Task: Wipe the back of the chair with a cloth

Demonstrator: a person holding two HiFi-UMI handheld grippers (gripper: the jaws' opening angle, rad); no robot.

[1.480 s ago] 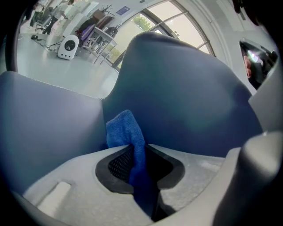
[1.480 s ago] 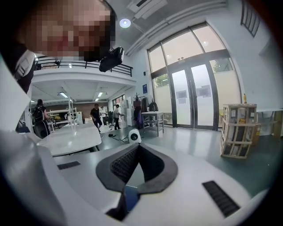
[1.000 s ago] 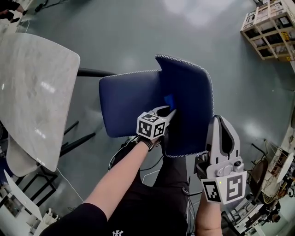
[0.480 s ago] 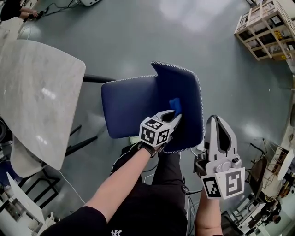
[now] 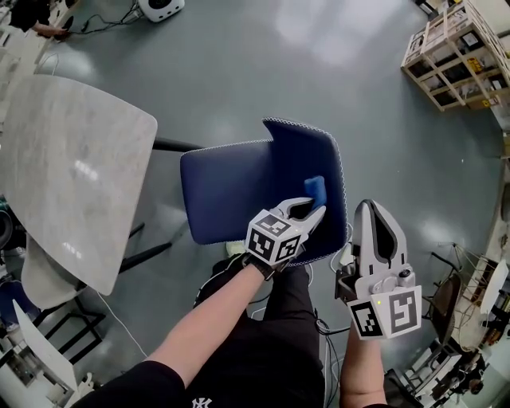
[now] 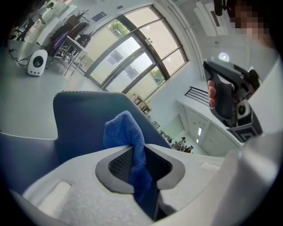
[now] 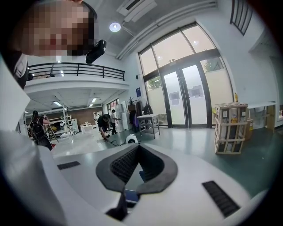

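Note:
A dark blue chair with white edge stitching stands below me, its seat [image 5: 227, 191] to the left and its backrest [image 5: 307, 155] to the right. My left gripper [image 5: 309, 210] is shut on a blue cloth [image 5: 315, 190] and holds it against the backrest near its lower right part. In the left gripper view the cloth [image 6: 126, 130] bunches up out of the gripper [image 6: 139, 154], with the backrest [image 6: 84, 117] behind it. My right gripper [image 5: 378, 231] hangs to the right of the chair, apart from it. Its own view shows the gripper [image 7: 137, 154] shut on nothing.
A pale marble-look table top [image 5: 72, 175] lies left of the chair. Wooden crates [image 5: 454, 48] stand at the far right, and a white device [image 5: 159, 8] with cables at the top. Racks and clutter [image 5: 470, 311] crowd the right edge. Grey floor surrounds the chair.
My left gripper has slid the cloth across the backrest toward its right edge and nearer to me. The right gripper has stayed beside the chair.

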